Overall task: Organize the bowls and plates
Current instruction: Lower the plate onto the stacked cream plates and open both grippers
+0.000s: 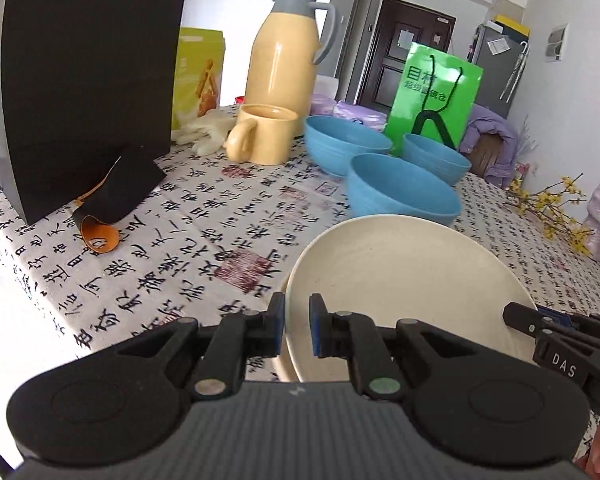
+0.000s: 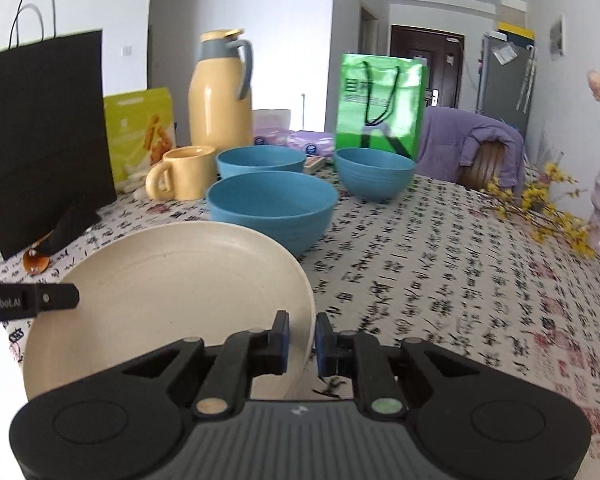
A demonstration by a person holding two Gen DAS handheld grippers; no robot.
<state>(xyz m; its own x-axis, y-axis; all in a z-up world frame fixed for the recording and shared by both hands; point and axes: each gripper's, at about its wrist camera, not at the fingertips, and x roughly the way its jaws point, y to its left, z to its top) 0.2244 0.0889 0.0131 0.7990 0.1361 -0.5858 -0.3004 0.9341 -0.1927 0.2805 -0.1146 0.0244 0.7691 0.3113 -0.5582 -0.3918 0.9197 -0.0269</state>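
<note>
Black paper bag [image 1: 84,80] far left on the calligraphy tablecloth [image 1: 204,240], then yellow mug [image 1: 266,134] and thermos [image 1: 286,60]. Three blue bowls [image 1: 404,188] mid-table, green bag [image 1: 436,96] behind. Cream plate [image 1: 400,276] tilted off the cloth: left gripper [image 1: 296,326] narrow, pinching its left rim; right gripper [image 2: 302,344] narrow, clamped on its right rim.
</note>
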